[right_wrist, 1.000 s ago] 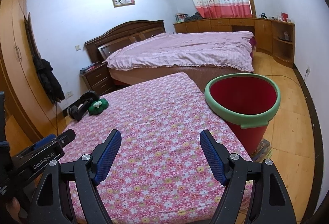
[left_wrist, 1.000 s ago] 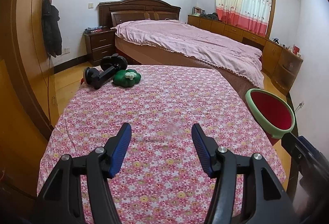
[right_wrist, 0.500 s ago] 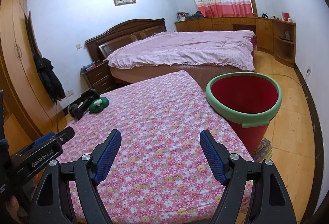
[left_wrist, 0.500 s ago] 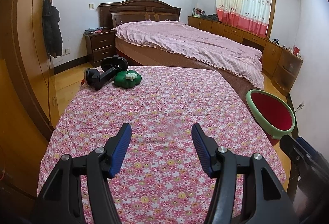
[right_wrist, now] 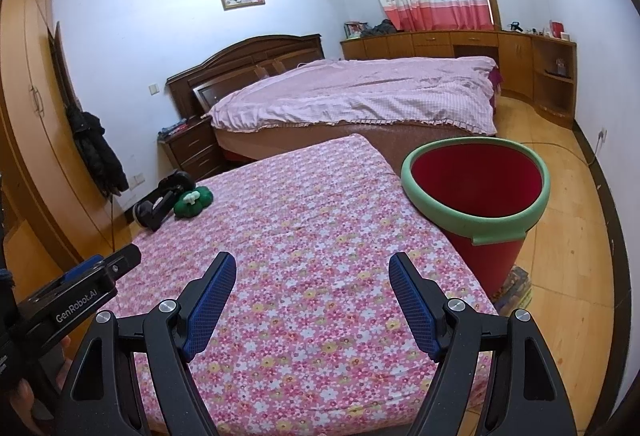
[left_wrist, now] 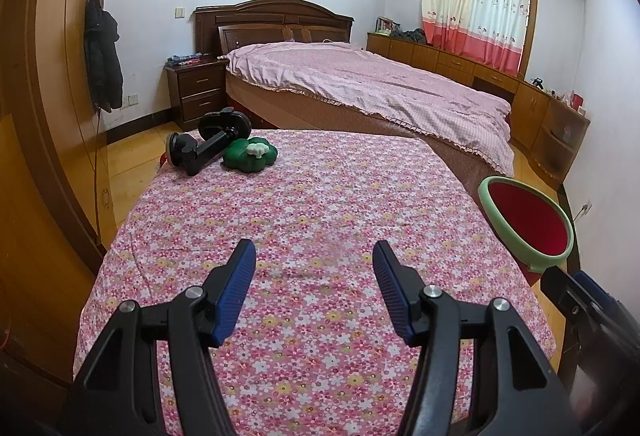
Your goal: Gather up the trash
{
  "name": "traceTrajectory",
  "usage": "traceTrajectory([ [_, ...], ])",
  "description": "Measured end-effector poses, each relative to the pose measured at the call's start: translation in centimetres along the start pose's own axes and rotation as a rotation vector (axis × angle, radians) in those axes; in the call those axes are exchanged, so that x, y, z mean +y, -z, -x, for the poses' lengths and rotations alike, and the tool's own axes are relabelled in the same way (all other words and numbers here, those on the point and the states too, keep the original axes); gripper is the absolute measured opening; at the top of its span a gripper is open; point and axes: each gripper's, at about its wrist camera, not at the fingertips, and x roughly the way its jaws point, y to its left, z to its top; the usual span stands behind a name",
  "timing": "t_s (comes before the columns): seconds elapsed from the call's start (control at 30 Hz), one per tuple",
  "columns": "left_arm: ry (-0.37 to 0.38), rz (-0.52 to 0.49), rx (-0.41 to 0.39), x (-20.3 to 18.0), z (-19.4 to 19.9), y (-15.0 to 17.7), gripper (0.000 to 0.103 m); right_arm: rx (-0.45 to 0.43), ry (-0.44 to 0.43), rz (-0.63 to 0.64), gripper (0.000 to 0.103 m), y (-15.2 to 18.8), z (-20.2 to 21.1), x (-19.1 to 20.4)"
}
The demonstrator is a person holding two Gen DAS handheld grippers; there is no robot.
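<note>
Both grippers, left and right, hang released, barely drifted since a second ago. No trash shows on the table; the bin waits at two o'clock, so whether collecting is ahead or done is unclear.

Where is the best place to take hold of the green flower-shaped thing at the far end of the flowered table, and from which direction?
Probably from above, with the jaws across two opposite lobes of the green flower-shaped thing. It lies flat and looks soft. Come from its right side, since the black stand lies close against its left. The left gripper is open and nearer.
</note>
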Motion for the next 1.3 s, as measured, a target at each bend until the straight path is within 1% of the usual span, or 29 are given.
traceTrajectory([
  [1.3, 0.005, 0.007, 0.005, 0.03, -0.05, 0.22, 0.061, 0.01, -0.006, -0.001, 0.08, 0.18, -0.19, 0.17],
])
